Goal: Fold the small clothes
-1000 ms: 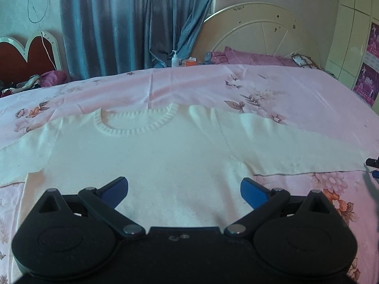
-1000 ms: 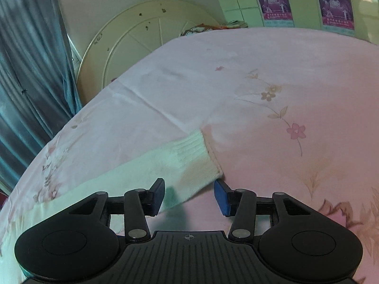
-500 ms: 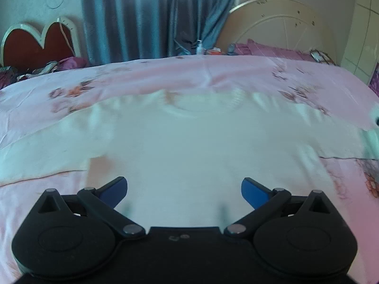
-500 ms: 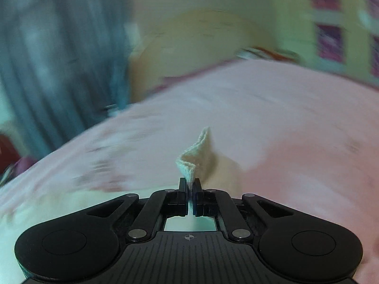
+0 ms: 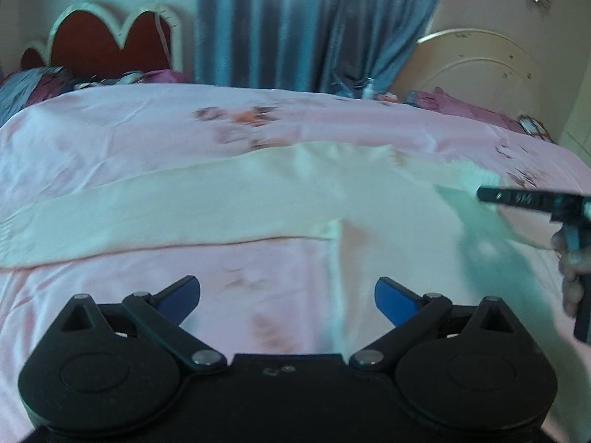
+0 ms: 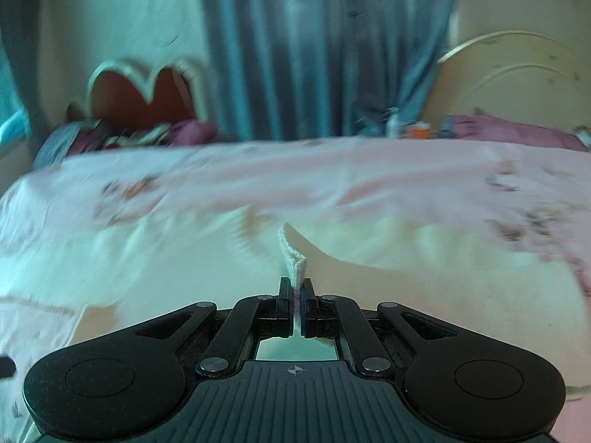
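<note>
The right claw (image 6: 297, 304), which stood open around the ribbed cuff (image 6: 293, 258) a second ago, has clamped shut on it and is carrying that sleeve in over the cream sweater (image 5: 229, 203) spread on the bed (image 5: 110, 129). So the first fold is under way (the other sleeve still lies out flat), while the left claw (image 5: 287, 291) hangs wide open and empty over the pink sheet near the sweater's side edge.

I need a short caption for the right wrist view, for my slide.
Right hand-held gripper shut on the white sweater's ribbed cuff, above the pink bedsheet.
</note>
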Demonstrator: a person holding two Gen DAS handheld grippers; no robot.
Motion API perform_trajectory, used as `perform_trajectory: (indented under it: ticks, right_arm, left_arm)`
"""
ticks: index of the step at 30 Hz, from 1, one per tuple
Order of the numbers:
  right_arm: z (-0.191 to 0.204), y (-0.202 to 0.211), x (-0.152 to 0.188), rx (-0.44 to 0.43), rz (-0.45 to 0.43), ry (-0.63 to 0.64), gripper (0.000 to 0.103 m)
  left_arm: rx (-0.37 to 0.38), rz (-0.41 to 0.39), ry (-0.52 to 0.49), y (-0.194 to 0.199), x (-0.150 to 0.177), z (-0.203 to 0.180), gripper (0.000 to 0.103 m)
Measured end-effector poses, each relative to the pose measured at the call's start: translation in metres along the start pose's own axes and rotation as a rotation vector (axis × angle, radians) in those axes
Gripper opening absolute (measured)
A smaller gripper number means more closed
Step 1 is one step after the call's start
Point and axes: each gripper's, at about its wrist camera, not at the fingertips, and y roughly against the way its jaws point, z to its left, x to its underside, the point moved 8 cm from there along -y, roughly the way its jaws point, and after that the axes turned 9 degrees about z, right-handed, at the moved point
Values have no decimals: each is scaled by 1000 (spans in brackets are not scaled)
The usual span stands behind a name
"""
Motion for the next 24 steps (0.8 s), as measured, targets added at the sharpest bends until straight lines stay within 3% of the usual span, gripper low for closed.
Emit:
perform_trajectory:
  ticks: [6, 7, 8, 9, 10, 11, 13, 15, 16, 22, 24]
  right_arm:
    - [32, -44, 22, -35, 88, 70, 3]
    - [36, -47, 24, -26, 77, 95, 8]
    - [38, -46, 24, -31, 68, 113, 23]
    - [38, -43, 23, -33, 65, 121, 54]
    - [35, -36, 22, -25, 39, 118, 66]
    - [30, -24, 25, -22, 14, 115, 70]
    - [14, -9, 31, -21, 20, 65, 68]
    - [-11, 3, 42, -15, 41, -18, 29]
    - [-26, 9, 49, 11, 58, -61, 23]
    - [-116, 43, 82, 114, 62, -289, 20]
    - [-139, 51, 86, 128, 60, -331, 20]
  left_arm:
    - [26, -15, 45, -1, -2, 19, 96]
    - [36, -19, 49, -2, -4, 16, 96]
    - [50, -21, 53, -3, -7, 13, 96]
    - [63, -24, 54, -5, -9, 9, 96]
    - [85, -28, 54, -7, -12, 3, 96]
    - [103, -32, 52, -9, -16, -3, 96]
    - [155, -37, 47, -16, -24, -24, 93]
    - [228, -22, 50, -29, -32, -49, 83]
    - [275, 0, 52, -40, -36, -64, 75]
    - [396, 113, 37, -96, -43, -131, 46]
    - [384, 132, 33, -110, -45, -144, 39]
